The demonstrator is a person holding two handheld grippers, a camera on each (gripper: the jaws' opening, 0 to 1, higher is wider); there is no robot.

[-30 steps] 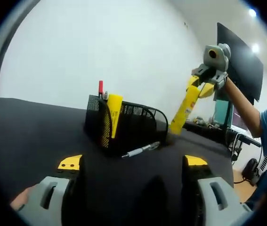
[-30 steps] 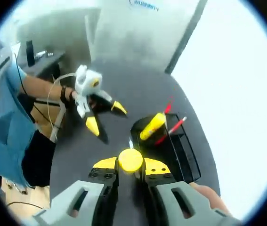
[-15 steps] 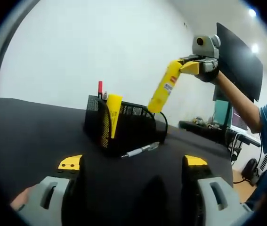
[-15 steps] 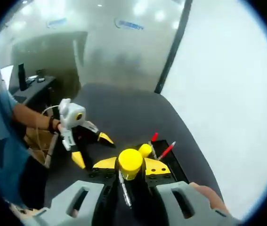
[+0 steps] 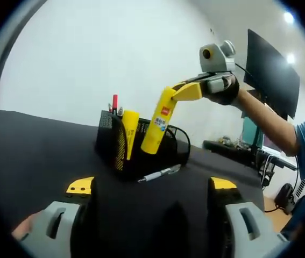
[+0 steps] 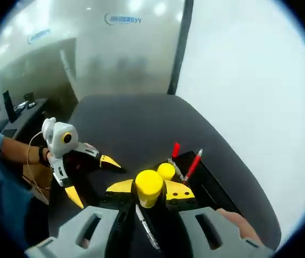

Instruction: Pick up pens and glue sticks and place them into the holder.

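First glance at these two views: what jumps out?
The yellow glue stick clamped in the right gripper, tilted with its lower end over the black mesh holder on the dark table. The holder already has another yellow glue stick and red pens standing in it. A silver pen lies on the table against the holder's front, and the left gripper hangs open beside it.

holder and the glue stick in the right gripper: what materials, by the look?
Holder: looks like black metal mesh, matte; a fine perforated grid shows on its side and a thin wire rim curves along the top. Glue stick: likely plastic, smooth and slightly glossy yellow, with a printed label; the right gripper clamps its upper end.
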